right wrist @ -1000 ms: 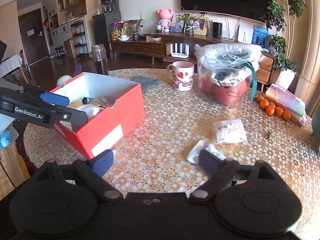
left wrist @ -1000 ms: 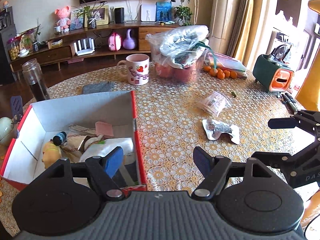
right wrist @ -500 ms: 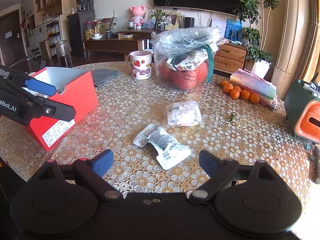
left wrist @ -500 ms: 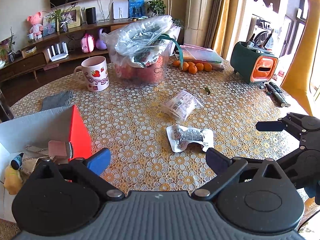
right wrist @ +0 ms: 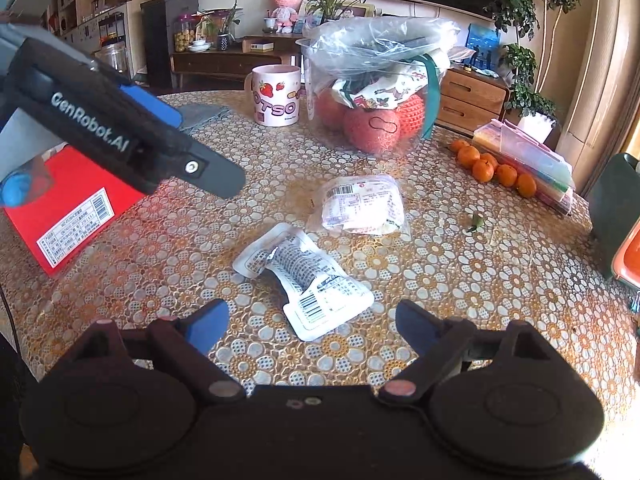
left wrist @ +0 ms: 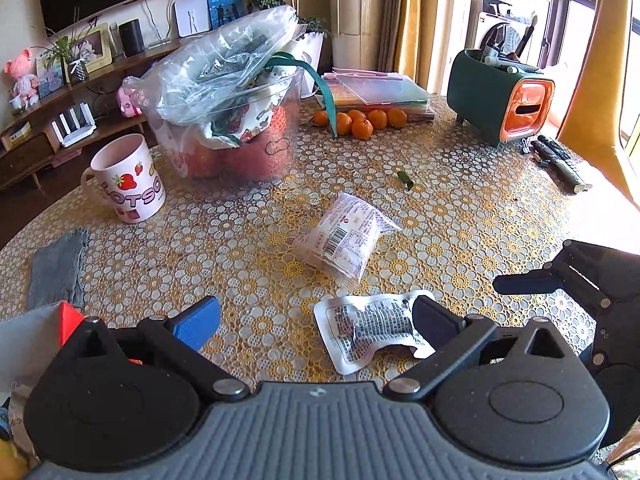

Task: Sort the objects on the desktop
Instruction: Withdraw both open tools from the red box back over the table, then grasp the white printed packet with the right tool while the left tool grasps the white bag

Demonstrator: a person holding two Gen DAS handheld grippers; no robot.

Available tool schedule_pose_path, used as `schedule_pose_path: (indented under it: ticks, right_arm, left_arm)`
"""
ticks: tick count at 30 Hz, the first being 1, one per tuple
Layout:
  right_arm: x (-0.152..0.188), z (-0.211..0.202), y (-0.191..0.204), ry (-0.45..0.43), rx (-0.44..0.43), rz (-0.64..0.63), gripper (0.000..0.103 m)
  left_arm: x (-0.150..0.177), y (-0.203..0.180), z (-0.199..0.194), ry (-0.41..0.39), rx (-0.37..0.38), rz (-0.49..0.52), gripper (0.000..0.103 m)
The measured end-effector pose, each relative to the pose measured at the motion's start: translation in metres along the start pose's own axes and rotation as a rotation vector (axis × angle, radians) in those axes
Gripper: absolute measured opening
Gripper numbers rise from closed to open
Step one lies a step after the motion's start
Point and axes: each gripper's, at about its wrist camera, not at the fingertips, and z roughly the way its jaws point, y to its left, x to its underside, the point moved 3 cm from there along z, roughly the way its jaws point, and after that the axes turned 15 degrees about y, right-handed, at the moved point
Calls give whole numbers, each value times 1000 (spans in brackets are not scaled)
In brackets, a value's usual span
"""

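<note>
Two packets lie mid-frame on the desk point(right wrist: 480, 280): the flat white printed foil sachet point(right wrist: 302, 276) runs upper left to lower right. Both left gripper point(left wrist: 316, 316) and right gripper point(right wrist: 312, 322) gape wide, empty; the left's jaws have just been opening.

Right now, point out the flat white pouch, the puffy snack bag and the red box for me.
Flat white pouch point(right wrist: 304, 276): right wrist view, on its printed middle.
Puffy snack bag point(right wrist: 362, 205): right wrist view, on its label face.
Red box point(right wrist: 80, 204): right wrist view, on its red side wall beside the barcode sticker.
</note>
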Motion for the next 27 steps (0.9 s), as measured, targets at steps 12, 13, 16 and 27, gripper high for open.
schedule_pose_path:
  ticks: [12, 13, 16, 27]
  right_arm:
    - [-11, 34, -12, 44, -23, -16, 87]
    - [-12, 36, -12, 45, -23, -20, 87]
    - [-14, 41, -13, 48, -23, -35, 86]
    - [-17, 59, -13, 52, -7, -73, 82]
  left_arm:
    - [-44, -12, 56, 76, 46, 116, 103]
    - [-47, -13, 59, 76, 50, 124, 103]
    - [-58, -18, 70, 82, 68, 133, 103]
    - [-77, -23, 113, 136, 51, 172, 103]
